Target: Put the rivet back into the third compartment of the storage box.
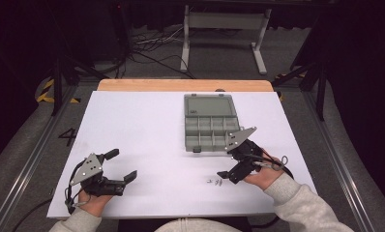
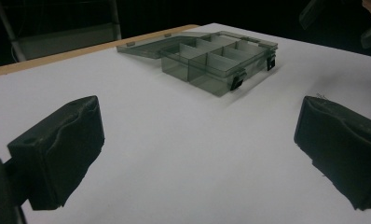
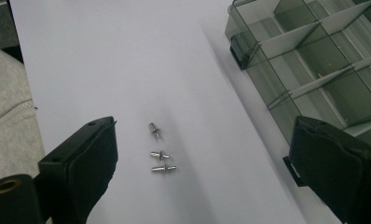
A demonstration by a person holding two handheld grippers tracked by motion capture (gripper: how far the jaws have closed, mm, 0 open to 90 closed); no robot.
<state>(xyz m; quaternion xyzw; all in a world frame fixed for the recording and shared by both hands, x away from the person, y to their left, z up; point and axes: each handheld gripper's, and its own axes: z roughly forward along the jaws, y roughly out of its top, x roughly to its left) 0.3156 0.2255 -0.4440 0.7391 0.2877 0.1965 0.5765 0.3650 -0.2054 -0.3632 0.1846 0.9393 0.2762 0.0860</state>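
**High view: both tongs held wide over a white worktop, three small pins beside an open organiser box**

High view shows a white worktop (image 1: 147, 145) with a wooden strip along its far edge. A grey translucent organiser box (image 1: 211, 129) is set right of centre, its lid (image 1: 208, 104) laid open flat toward the far side and its divided compartments seen bare. Two dark latches are seen on the near wall of the box.

The left tongs (image 1: 124, 166) are held low at the near left of the worktop, jaws spread wide with nothing between them. In the left gripper view the box (image 2: 216, 60) is seen well ahead across bare white surface, with nothing standing between.

The right tongs (image 1: 229, 164) are held just near of the box's right corner, jaws also spread wide and empty. Three small metal pins (image 1: 214, 182) are seen lying on the worktop just left of the right tongs, apart from the box. In the right gripper view the pins (image 3: 159, 154) are lined up close together between the two jaws but nearer the left one; they are not touched by either. The box's near corner (image 3: 242, 49) is seen at the upper right, partly covered by the right jaw.

Beyond the worktop, a white metal stand (image 1: 224, 29) and loose cables (image 1: 152, 46) are seen on the grey floor. A grey sleeve (image 3: 9, 107) is seen at the left edge of the right gripper view.
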